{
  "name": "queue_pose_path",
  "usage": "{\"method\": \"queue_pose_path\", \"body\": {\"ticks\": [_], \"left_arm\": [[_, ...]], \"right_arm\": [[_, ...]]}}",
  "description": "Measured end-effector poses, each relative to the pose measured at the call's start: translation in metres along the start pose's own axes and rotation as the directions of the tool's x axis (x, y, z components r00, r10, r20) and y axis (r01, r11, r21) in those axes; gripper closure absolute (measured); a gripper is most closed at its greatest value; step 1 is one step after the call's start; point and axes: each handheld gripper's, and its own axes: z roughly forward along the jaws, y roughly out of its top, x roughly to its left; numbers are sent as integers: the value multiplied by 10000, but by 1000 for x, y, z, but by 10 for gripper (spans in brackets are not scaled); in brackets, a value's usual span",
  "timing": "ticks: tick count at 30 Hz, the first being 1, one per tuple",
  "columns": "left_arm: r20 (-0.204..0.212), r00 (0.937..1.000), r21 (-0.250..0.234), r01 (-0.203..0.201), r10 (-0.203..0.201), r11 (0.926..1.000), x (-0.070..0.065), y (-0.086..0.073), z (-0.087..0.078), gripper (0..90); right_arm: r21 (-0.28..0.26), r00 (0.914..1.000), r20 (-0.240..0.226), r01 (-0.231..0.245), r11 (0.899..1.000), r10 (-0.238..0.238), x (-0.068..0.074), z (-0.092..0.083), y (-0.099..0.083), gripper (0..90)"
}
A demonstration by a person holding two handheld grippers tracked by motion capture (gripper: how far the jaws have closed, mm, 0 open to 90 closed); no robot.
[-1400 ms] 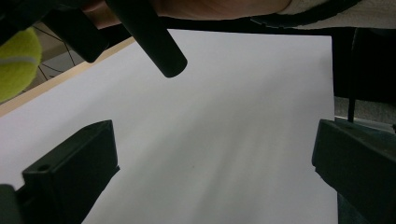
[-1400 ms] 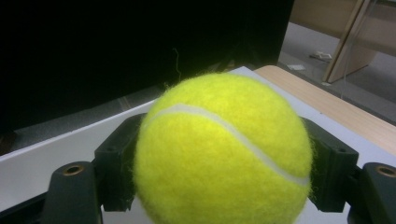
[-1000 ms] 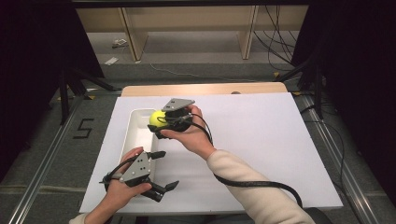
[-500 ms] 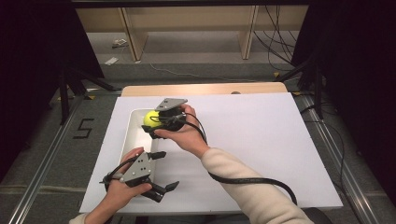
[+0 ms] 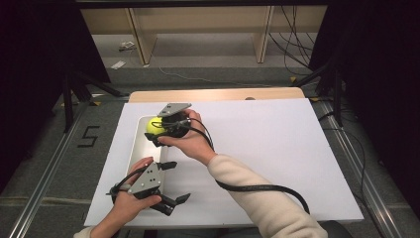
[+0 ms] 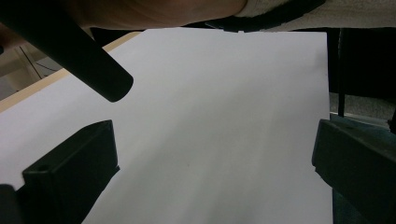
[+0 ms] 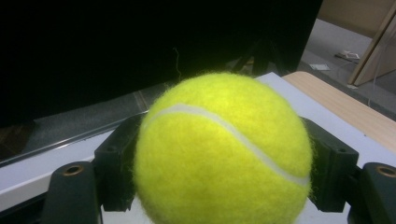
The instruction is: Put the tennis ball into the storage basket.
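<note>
A yellow tennis ball sits between the two jaws of my right gripper, which is shut on it and holds it over the far end of a white tray. In the right gripper view the ball presses against both black pads. My left gripper lies low near the table's front edge, beside the tray's near end, jaws spread wide with nothing between them. In the left gripper view its fingers frame bare white board.
A white board covers the wooden table. The right forearm in a cream sleeve crosses the board's front middle, with a black cable looped beside it. Dark stands flank the table.
The right gripper has carried the ball a little to the left, further over the tray. The left gripper has stayed in place.
</note>
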Motion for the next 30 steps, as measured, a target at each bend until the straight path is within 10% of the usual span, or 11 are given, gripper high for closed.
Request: {"method": "queue_pose_path", "body": {"ticks": [30], "left_arm": [[103,9999,-3,-8,8,10000,-2,0,2,0]], "right_arm": [[314,9994,-322,141,9994,-131,3,24,7,264]]}}
